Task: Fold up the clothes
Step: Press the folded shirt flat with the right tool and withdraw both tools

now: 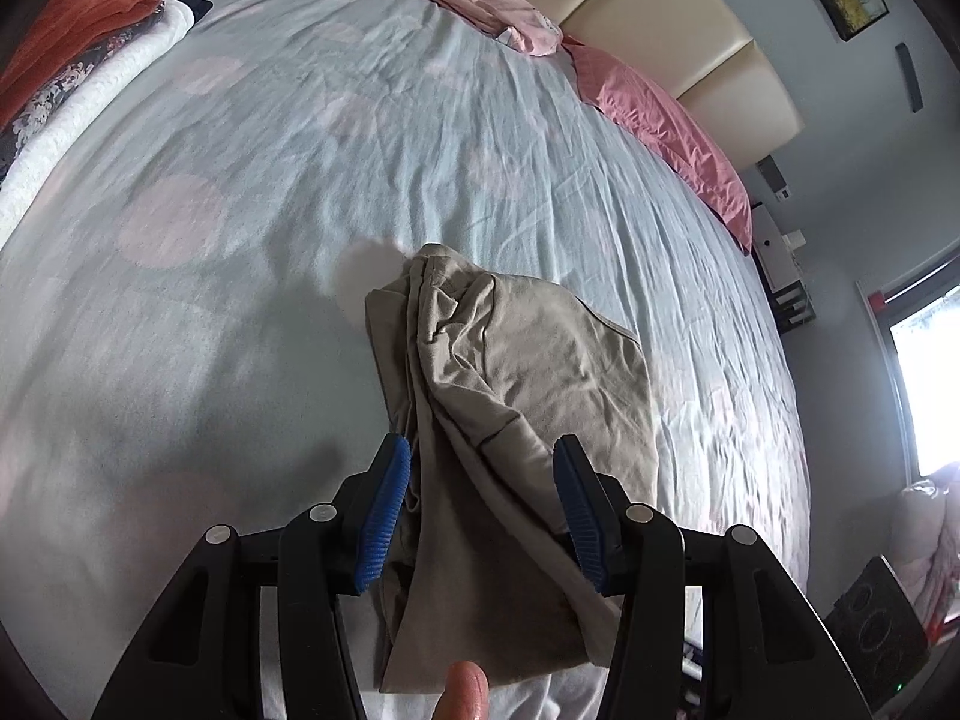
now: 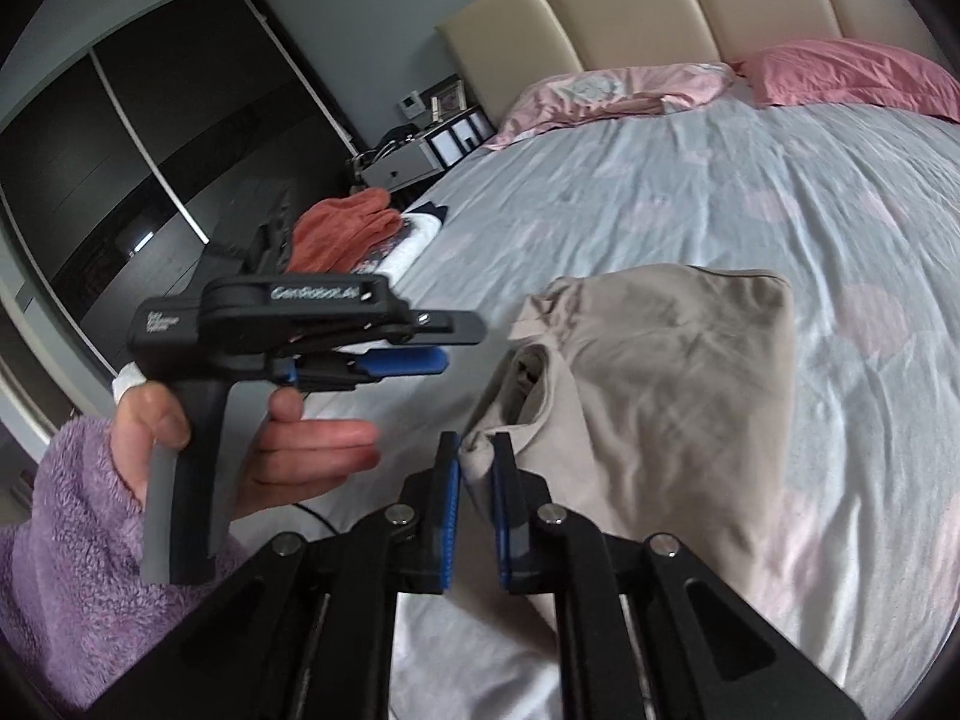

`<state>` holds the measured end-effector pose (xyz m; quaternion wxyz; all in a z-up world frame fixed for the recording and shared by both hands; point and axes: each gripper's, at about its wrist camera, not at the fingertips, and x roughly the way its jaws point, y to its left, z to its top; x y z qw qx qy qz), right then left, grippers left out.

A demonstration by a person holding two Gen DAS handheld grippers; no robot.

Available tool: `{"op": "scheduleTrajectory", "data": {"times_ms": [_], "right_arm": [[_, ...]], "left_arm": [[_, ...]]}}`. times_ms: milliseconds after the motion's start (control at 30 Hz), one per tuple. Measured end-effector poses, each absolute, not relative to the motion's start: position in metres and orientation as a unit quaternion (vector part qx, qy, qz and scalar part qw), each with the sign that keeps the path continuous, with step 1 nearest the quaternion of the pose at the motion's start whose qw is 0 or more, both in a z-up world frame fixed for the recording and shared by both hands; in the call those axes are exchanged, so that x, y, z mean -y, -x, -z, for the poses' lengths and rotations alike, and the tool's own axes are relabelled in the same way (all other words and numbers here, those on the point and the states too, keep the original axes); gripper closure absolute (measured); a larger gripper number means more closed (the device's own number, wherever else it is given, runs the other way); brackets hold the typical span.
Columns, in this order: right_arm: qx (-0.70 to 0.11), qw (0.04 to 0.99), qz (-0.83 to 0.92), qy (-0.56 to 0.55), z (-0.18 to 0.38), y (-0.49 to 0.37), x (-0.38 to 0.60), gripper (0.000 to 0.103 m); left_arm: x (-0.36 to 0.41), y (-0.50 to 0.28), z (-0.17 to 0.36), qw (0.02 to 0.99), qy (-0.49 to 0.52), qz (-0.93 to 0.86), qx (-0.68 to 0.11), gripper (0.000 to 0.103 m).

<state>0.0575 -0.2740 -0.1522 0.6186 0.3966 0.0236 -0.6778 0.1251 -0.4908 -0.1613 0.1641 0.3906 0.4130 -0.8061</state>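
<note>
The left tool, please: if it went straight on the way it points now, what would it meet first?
Probably the beige garment, bunched between and ahead of the left tool's open fingers; beyond it lies the bedsheet. Depth is unclear.

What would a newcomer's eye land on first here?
Probably the crumpled beige garment lying on the pale blue bed sheet, with the right hand-held gripper pinched on a bunched edge of it. Next, the left hand-held gripper, open above the same cloth, and the pink pillow by the headboard.

matt beige cloth garment (image 1: pixel 510 372), creased cotton bedsheet (image 1: pixel 240 180)
</note>
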Motion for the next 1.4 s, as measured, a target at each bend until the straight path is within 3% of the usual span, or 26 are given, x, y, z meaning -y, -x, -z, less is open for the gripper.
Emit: {"op": "scheduleTrajectory", "data": {"times_ms": [433,867,1400], "right_arm": [[-0.125,0.662,0.600,-0.431,0.202,-0.125,0.314,0.097],[-0.094,0.588,0.668,-0.447,0.198,-0.092,0.284,0.094],[-0.046,0.493,0.719,-0.487,0.198,-0.055,0.249,0.094]], "left_arm": [[0.493,-0.134,0.158,0.154,-0.379,0.803,-0.433,0.051],[0.459,-0.120,0.186,0.124,-0.486,0.771,-0.392,0.051],[0.425,-0.124,0.197,0.098,-0.549,0.744,-0.368,0.051]]}}
